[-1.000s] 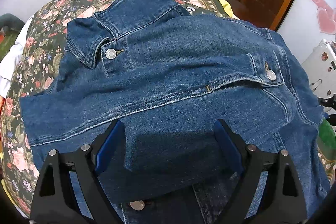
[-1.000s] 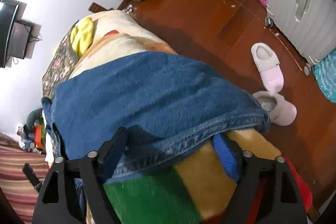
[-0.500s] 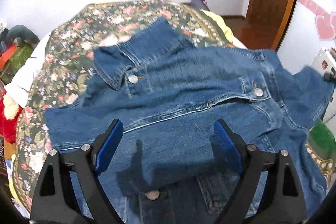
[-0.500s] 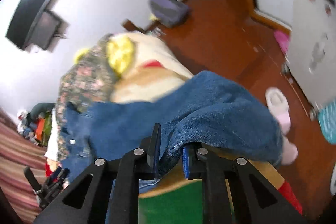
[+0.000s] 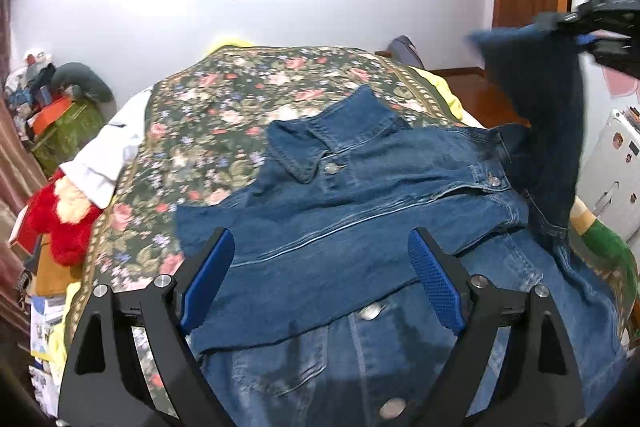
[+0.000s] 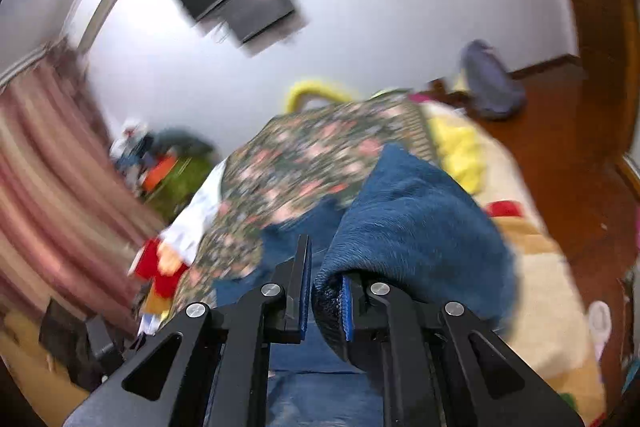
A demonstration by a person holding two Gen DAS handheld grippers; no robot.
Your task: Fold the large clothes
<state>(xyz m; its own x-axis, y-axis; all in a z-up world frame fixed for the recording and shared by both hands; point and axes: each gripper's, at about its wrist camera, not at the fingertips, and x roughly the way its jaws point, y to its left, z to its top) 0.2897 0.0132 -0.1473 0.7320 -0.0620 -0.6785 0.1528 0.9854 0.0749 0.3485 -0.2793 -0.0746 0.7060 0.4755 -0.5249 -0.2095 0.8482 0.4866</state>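
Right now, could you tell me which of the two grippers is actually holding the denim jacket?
The right gripper: it is clamped on the denim jacket, lifting its sleeve, while the left gripper hangs open above it.

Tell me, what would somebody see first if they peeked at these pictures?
A big blue denim jacket spread over a flowery bedspread fills the middle. On the right, the right gripper pinches a sleeve and holds it up in the air, while the left gripper hangs open above the jacket. A red plush toy sits at the bed's left edge.
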